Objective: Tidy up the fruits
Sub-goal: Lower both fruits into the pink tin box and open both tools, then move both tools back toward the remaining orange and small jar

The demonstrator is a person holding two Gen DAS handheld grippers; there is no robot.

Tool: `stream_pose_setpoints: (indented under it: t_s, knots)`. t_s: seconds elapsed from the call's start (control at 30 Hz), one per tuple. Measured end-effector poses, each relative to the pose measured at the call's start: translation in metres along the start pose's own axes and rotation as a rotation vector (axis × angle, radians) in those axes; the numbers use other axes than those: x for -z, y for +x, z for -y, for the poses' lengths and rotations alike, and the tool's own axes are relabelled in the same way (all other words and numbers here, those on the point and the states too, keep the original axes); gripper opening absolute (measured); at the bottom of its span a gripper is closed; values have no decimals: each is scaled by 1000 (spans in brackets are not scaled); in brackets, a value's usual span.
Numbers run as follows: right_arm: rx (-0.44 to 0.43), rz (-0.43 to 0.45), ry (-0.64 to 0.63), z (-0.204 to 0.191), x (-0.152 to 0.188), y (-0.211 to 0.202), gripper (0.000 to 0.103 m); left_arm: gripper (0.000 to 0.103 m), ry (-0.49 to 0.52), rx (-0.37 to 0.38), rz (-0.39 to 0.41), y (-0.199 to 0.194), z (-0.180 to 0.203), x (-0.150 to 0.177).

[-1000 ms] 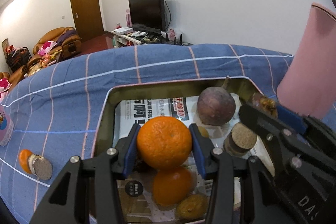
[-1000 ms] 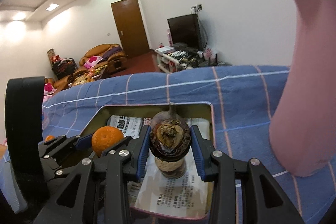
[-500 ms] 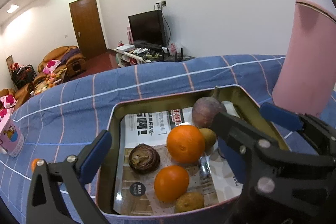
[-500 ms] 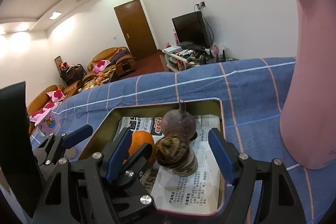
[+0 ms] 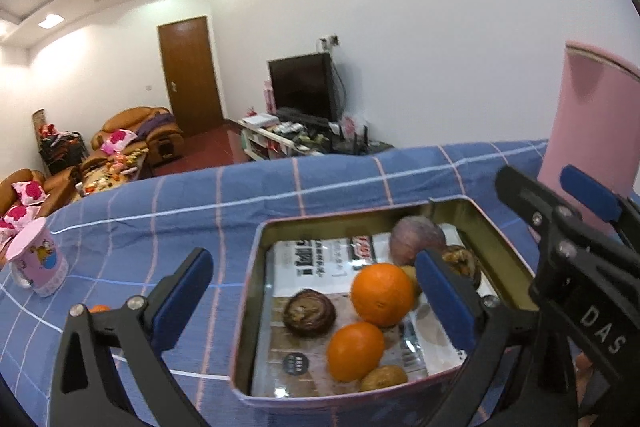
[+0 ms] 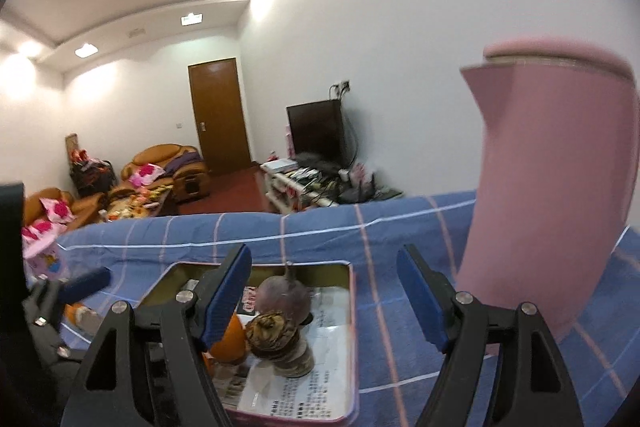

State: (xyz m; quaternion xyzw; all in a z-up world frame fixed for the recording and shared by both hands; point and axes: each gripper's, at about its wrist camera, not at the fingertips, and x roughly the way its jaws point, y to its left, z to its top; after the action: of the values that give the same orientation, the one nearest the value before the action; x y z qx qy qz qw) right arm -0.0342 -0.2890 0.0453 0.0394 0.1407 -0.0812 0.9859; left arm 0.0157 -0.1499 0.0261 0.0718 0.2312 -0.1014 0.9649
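Note:
A metal tin (image 5: 340,223) lined with newspaper sits on the blue checked cloth. In it lie two oranges (image 5: 382,293) (image 5: 354,351), a wrinkled brown fruit (image 5: 308,311), a purple fruit (image 5: 412,239) and a small yellowish one (image 5: 384,379). My left gripper (image 5: 312,295) hangs wide open above the tin's near side, holding nothing. My right gripper (image 6: 324,301) is open too, above the tin (image 6: 352,307). Below it a second brown fruit (image 6: 270,331) rests on a cork-like cylinder (image 6: 294,361), beside the purple fruit (image 6: 284,297).
A tall pink jug (image 6: 548,187) stands close on the right of the tin. A pink cup (image 5: 38,259) is at the cloth's far left. A small orange (image 5: 98,308) lies on the cloth behind my left finger. Beyond the table are sofas and a television.
Both grippers went from shut to open. The left let go of an orange and the right let go of the brown fruit, both now in the tin. Both hands drew back and up.

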Motion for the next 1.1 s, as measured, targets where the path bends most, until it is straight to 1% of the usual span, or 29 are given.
stream_pose_setpoints:
  t_s: [0.13,0.17,0.47,0.7,0.9,1.1]
  knots:
    - [25,25,-4,0,0,-7,77,103,15,-62,54,-9,-6,5]
    - [30,31,1,1,0,-8,77,103,17,-68,54,-9,-7,5]
    - [58,43,30,5,2,-20,77,103,17,-66,38,-15,-18,10]
    - [94,24,7,-11,7,-27,77,103,-13,-41,28,-23,-32,17]
    - [85,-10,53,-22,12,-31,77,103,-42,-35,17,-25,-52,21]
    - [77,-24,53,-41,16,-33,77,103,-37,-48,18,-29,-71,27]
